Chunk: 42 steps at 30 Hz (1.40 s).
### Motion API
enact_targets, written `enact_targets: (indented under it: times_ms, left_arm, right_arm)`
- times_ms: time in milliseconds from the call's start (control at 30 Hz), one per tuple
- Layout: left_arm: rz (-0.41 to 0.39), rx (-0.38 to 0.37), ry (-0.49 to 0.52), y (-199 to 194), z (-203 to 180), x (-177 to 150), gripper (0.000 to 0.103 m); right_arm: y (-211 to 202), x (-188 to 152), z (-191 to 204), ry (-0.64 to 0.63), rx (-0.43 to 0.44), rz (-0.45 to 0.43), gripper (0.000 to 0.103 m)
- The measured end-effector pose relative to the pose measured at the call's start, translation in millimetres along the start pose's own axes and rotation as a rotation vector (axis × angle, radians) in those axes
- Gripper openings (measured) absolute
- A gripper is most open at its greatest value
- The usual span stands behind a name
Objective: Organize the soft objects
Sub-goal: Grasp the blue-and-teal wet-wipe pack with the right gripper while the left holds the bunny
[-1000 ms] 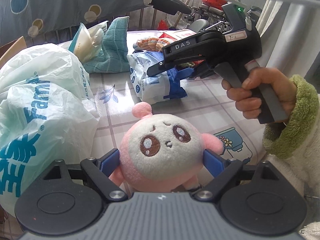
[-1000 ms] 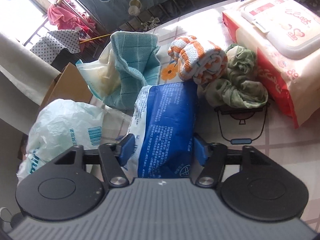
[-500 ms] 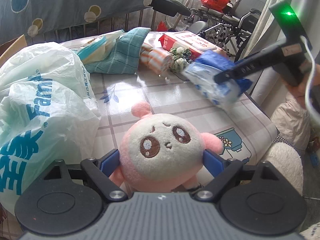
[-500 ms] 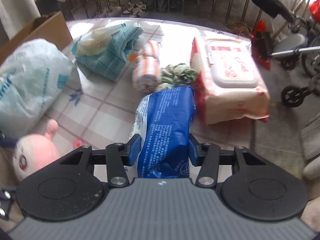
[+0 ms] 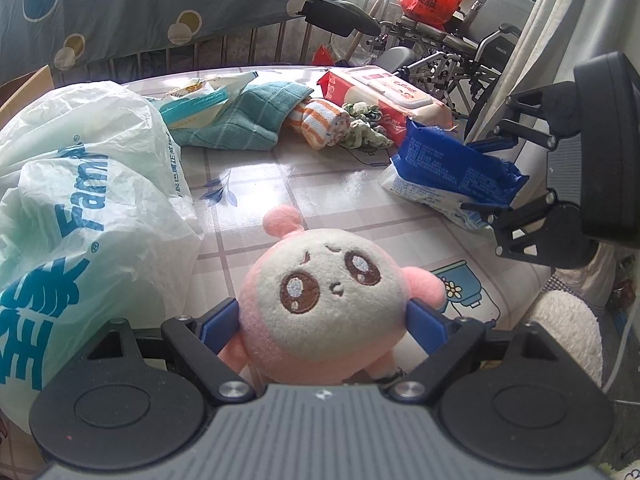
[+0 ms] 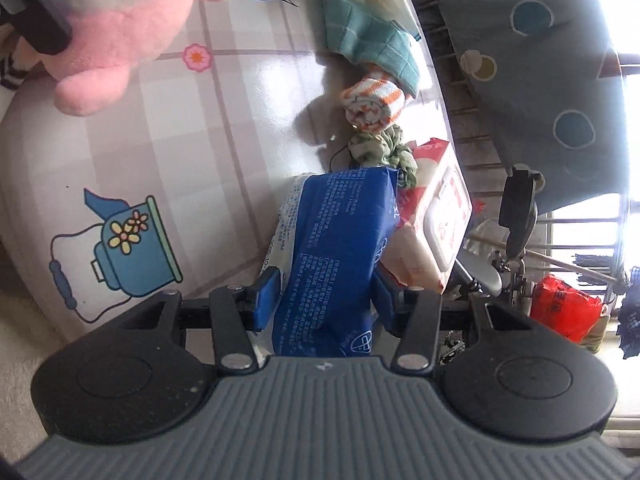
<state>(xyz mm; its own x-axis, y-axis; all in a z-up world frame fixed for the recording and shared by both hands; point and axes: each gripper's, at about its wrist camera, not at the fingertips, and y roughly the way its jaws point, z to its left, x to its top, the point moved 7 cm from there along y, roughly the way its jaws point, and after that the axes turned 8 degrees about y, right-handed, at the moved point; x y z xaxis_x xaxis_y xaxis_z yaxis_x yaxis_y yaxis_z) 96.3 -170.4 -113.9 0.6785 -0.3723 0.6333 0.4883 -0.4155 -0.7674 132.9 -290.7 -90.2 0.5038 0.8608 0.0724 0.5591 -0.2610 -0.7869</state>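
Note:
A pink and white plush toy (image 5: 328,292) sits between the blue pads of my left gripper (image 5: 324,320), which is shut on its sides just above the table. In the left wrist view my right gripper (image 5: 486,176) comes in from the right, turned on its side and shut on a blue and white soft pack (image 5: 440,164). The pack hangs in the air over the table's right part. The right wrist view shows the same pack (image 6: 340,240) clamped in my right gripper (image 6: 325,294), with the plush (image 6: 120,28) at the upper left.
On the checked tablecloth (image 5: 300,184), a big white plastic bag (image 5: 80,200) fills the left side. At the back lie a teal cloth (image 5: 248,120), an orange-striped rolled towel (image 5: 320,124), a green crumpled cloth (image 5: 366,132) and a red wipes pack (image 5: 384,96). A wheelchair stands beyond the table's edge.
My right gripper has lifted the blue pack off the middle of the table, carried it to the right side and rolled onto its side. The left gripper and plush have stayed put.

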Motion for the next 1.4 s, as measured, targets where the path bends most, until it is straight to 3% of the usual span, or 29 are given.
enact_targets:
  times_ms: [233,367,500,600,667,900,1033,1167,1233,1400]
  left_arm:
    - [-0.005,-0.005,-0.003,0,0,0,0.090]
    - [-0.007,-0.007,-0.002,-1,1,0,0.090]
    - [-0.008,-0.010,-0.004,0,1,0,0.090]
    - [-0.006,-0.009,-0.005,-1,1,0,0.090]
    - [-0.003,-0.005,-0.003,-1,1,0,0.090]
    - [0.008,0.006,-0.001,1,0,2,0.090]
    - [0.017,0.005,-0.013,2,0,3,0.090]
    - [0.023,0.004,-0.017,2,1,4,0.090]
    - [0.026,0.006,-0.012,3,0,4,0.090]
    - [0.033,0.021,-0.004,5,-1,7,0.093]
  right_arm:
    - [-25,6,23,-0.005,0.068,-0.051,0.054]
    - [-45,12,28,0.114,0.241,-0.079,0.056]
    - [-59,11,6,0.291,0.382,-0.147,0.060]
    - [-54,6,-14,0.412,0.459,-0.175,0.080]
    - [-41,2,-19,0.459,0.506,-0.168,0.086]
    - [16,-4,-25,0.667,0.689,-0.130,0.087]
    - [46,-14,-18,0.907,0.795,0.054,0.085]
    - [35,-21,-6,0.982,0.794,0.102,0.085]
    - [28,-18,0,0.957,0.790,0.091,0.085]
    - [20,-7,-2,0.858,0.672,0.033,0.088]
